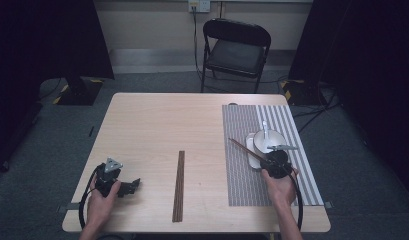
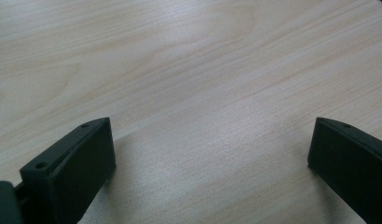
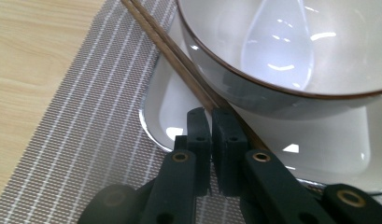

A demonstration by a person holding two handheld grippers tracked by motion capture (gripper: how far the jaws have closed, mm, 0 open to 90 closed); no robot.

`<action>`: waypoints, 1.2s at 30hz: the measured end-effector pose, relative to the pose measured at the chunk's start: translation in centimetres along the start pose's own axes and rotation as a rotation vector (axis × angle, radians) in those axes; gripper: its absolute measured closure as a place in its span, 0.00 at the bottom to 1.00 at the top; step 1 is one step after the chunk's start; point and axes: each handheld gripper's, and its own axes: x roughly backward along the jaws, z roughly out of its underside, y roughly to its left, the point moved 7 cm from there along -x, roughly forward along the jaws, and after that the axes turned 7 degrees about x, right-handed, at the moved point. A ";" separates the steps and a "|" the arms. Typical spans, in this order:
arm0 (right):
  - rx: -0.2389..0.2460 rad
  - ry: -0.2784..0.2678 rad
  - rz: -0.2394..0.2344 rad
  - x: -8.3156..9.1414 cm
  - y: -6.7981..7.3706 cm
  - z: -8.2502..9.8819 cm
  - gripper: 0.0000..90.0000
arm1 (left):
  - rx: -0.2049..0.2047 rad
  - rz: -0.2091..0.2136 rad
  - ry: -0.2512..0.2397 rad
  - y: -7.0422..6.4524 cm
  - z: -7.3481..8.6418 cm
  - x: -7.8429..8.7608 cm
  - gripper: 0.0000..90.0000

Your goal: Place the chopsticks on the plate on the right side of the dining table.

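The right gripper (image 3: 211,122) had its jaws pressed together on a pair of brown chopsticks (image 3: 177,56), which slanted far-left past the rim of a white bowl (image 3: 254,88). The bowl held a white spoon (image 3: 278,44) and sat on a white plate (image 3: 179,105) on the striped placemat (image 1: 239,145) at the table's right. The chopsticks seemed to touch the bowl's side. The left gripper (image 2: 212,154), jaws wide apart, rested over bare table (image 2: 188,70) at near left. A dark strip (image 1: 179,186) lay mid-table.
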 end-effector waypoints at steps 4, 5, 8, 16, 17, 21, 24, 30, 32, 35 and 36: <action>0.010 -0.004 -0.004 0.2 0.4 -0.3 0.96 | -0.001 0.000 0.000 0.0 0.0 0.0 0.00; 0.012 -0.003 -0.003 0.2 0.4 -0.2 0.96 | -0.013 -0.002 0.007 0.1 0.0 0.1 0.00; 0.014 0.003 0.003 0.2 0.3 0.0 0.97 | 0.003 0.001 -0.002 0.0 0.0 0.0 0.00; -0.017 0.003 0.018 0.4 -0.8 0.8 0.97 | -0.001 0.000 0.001 0.0 0.0 0.0 0.00; -0.020 0.001 0.020 0.4 -0.8 0.8 0.97 | -0.008 -0.001 0.004 0.1 0.0 0.0 0.00; -0.019 0.002 0.030 0.5 -1.2 1.0 0.97 | 0.003 0.000 -0.002 0.0 0.0 0.0 0.00; -0.025 0.002 0.039 0.7 -1.6 1.2 0.97 | -0.001 0.000 0.000 0.0 0.0 0.0 0.00; -0.035 0.003 0.057 1.0 -2.5 1.6 0.97 | 0.003 0.000 -0.002 0.0 0.0 0.0 0.00; -0.043 0.004 0.063 1.1 -2.8 1.7 0.97 | -0.008 -0.001 0.004 0.1 0.0 0.0 0.00; -0.050 0.003 0.073 1.1 -3.2 1.7 0.97 | -0.001 0.000 0.000 0.0 0.0 0.0 0.00; -0.053 0.003 0.073 1.1 -3.2 1.7 0.97 | 0.001 0.000 -0.001 0.0 0.0 0.0 0.00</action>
